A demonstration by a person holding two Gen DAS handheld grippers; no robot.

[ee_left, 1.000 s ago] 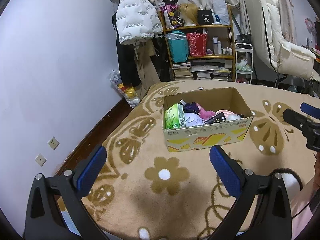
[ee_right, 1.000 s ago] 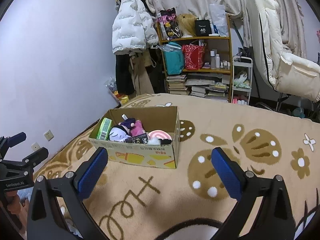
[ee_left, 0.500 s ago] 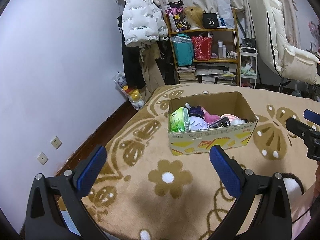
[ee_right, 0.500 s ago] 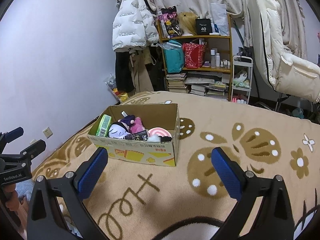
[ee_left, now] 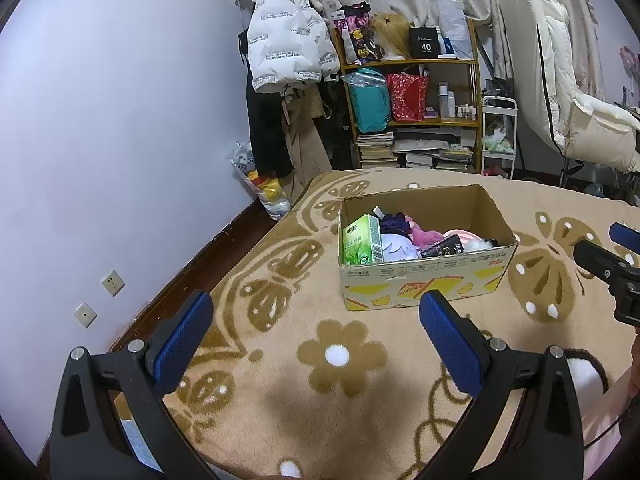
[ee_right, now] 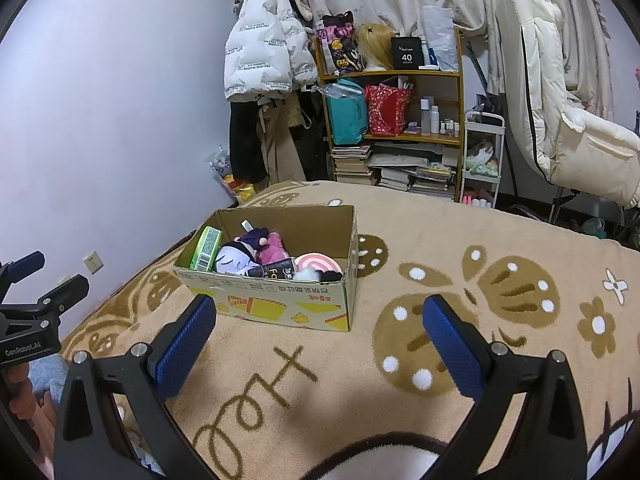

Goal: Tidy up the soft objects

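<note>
An open cardboard box [ee_left: 420,284] sits on a tan patterned blanket and also shows in the right wrist view [ee_right: 280,304]. It holds a green tissue pack [ee_left: 360,240], a white and purple plush [ee_right: 236,254], a pink plush [ee_right: 272,246], a black packet [ee_left: 442,246] and a pink round cushion [ee_right: 320,263]. My left gripper [ee_left: 316,340] is open and empty, in front of the box. My right gripper [ee_right: 320,344] is open and empty, in front of the box and to its right. Each gripper shows at the edge of the other's view.
The blanket [ee_right: 440,248] covers a bed. A wooden shelf [ee_left: 412,120] with bags and books stands beyond it, with coats [ee_left: 284,52] hanging to its left. A white chair [ee_right: 560,120] is at the back right. A wall [ee_left: 100,140] runs along the left.
Both grippers have lifted and drawn back a little, so the box sits slightly farther off in both views. The jaws have stayed open.
</note>
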